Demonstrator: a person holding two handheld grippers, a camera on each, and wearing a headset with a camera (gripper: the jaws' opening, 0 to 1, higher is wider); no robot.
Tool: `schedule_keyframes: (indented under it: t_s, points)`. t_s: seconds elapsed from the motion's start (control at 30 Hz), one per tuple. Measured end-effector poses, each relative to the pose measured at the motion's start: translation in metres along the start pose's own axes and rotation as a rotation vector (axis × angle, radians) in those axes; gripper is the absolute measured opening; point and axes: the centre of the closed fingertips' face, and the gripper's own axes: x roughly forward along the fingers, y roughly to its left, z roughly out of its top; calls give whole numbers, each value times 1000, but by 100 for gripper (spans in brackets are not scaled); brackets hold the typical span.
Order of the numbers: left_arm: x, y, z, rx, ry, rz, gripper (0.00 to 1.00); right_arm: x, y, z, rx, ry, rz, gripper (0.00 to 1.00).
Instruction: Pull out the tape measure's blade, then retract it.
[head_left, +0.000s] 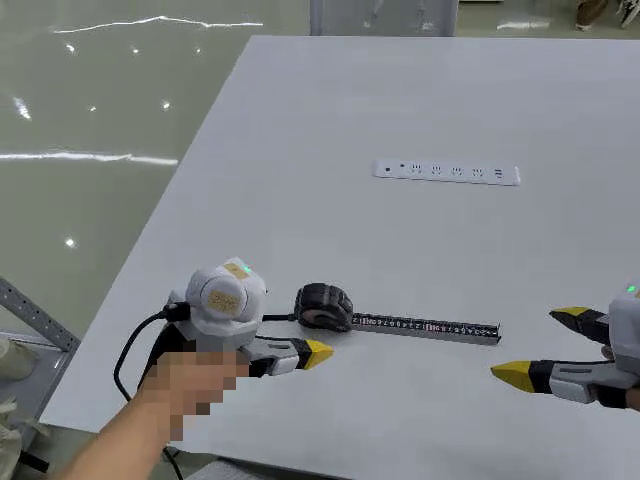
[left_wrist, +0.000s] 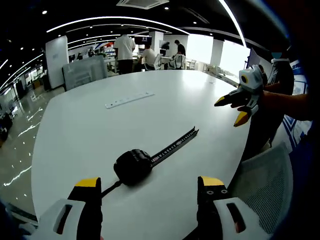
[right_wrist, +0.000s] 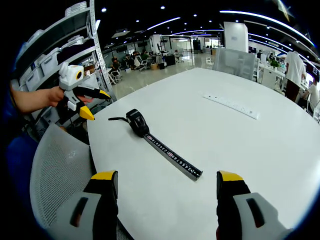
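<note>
The left gripper (head_left: 305, 353) hovers over the white table's (head_left: 400, 100) near edge, jaws spread wide and holding nothing. Just at its 1 o'clock the black tape measure (head_left: 323, 306) lies on the table, apart from the jaws. Its blade (head_left: 425, 327) lies drawn out flat toward 3 o'clock. At 4 o'clock from the blade's tip the right gripper (head_left: 540, 343) hangs, jaws parted and empty. A power strip (head_left: 447, 172) lies well apart at the tape measure's 1 o'clock.
</note>
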Motion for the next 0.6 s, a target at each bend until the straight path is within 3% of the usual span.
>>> schedule_keyframes:
  t_s: [0.2,0.6]
  points:
    - [-15,-7,0,-13,14,27,82,-15,12,12,22,-32,2,81]
    - [-51,-21,1,-66,-6,57,94,-46,35,26,60,-60,2,90]
